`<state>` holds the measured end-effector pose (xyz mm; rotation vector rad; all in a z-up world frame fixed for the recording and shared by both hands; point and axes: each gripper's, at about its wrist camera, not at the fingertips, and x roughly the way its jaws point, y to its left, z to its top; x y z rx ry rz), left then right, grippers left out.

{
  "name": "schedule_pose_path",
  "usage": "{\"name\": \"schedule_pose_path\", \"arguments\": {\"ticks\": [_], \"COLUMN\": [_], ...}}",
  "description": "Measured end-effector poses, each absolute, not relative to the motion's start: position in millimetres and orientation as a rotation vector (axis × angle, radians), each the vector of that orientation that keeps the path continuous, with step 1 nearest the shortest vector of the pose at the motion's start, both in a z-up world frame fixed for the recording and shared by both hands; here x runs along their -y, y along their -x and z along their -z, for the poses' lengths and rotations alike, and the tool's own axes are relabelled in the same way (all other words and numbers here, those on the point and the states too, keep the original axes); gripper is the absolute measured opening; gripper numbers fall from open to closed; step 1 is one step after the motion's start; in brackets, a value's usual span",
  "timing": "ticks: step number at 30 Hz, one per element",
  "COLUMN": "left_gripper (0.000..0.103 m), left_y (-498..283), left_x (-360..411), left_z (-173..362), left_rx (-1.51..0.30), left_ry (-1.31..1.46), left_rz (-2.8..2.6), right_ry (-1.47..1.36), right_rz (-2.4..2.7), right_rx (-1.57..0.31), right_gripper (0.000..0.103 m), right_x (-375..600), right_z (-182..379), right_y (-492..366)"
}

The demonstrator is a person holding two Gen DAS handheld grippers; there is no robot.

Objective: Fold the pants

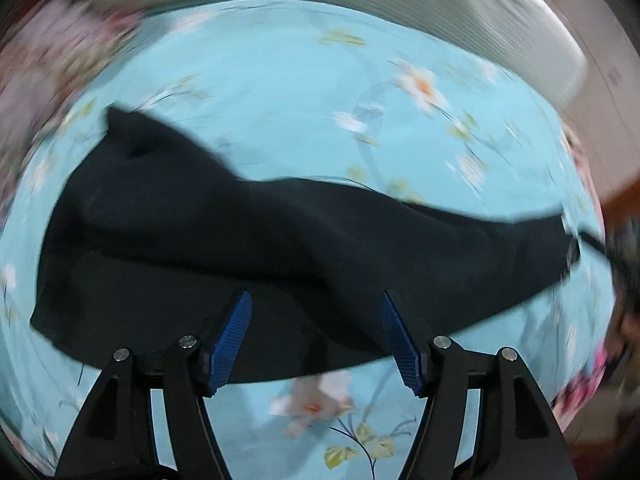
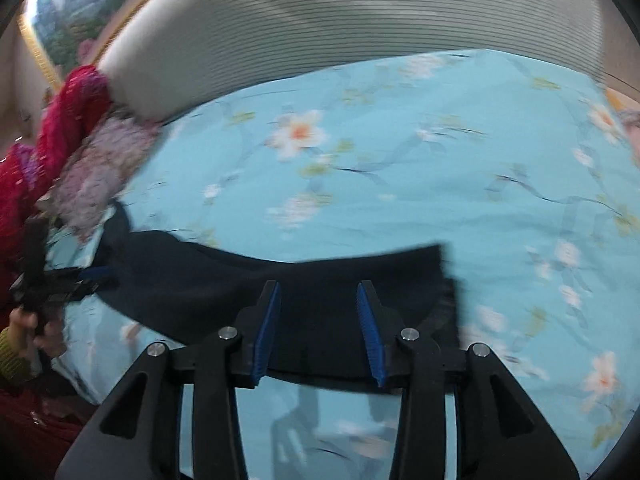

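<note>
1. Pink-and-lilac flowered cloth bunched at the left end of the headboard, beside a red knitted sleeve.
2. Left gripper released, blue pads spread wide with nothing clamped between them, hovering over the near edge of the pants.
3. Same left gripper seen from the right wrist camera at the far left, held in a hand.
4. Black pants lying flat on the blue flowered bedsheet, stretched lengthwise below the headboard, well apart from it.
5. Right gripper also let go, pads parted and empty, poised above the pants' right end near a squared-off hem.
6. Both views blurred; fabric detail hard to tell.
</note>
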<state>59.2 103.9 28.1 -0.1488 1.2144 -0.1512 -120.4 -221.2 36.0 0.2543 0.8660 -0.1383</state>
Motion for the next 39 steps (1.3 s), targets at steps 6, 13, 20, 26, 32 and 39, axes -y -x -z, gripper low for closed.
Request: {"name": "schedule_pose_path", "arguments": {"ticks": [6, 13, 20, 26, 32, 39], "left_gripper": [0.07, 0.071, 0.071, 0.019, 0.007, 0.005], "left_y": [-97.2, -146.2, -173.7, -170.9, -141.3, -110.6], "left_x": [-148.6, -158.2, -167.1, -185.2, -203.0, -214.6], "left_z": [-39.8, -35.6, -13.3, -0.3, -13.5, -19.6], "left_rx": [-1.233, -1.299, -1.378, -1.372, -1.287, -1.242], "left_ry": [0.256, 0.21, 0.179, 0.197, 0.23, 0.27], "left_rz": [-0.025, -0.151, -0.241, -0.222, -0.162, -0.118], "right_ry": [-0.223, -0.155, -0.057, 0.002, 0.059, 0.164], "right_rz": [-0.085, -0.33, -0.483, -0.483, -0.439, -0.439], "right_rx": [-0.915, -0.945, -0.988, -1.041, -1.073, -1.126], "right_gripper": [0.041, 0.041, 0.041, 0.041, 0.041, 0.012], "right_x": [145.8, 52.0, -19.3, -36.6, -36.9, -47.8], "right_z": [-21.1, -8.2, 11.4, 29.7, 48.8, 67.1], "right_y": [75.4, 33.1, -10.3, -33.7, -55.1, -72.5]}}
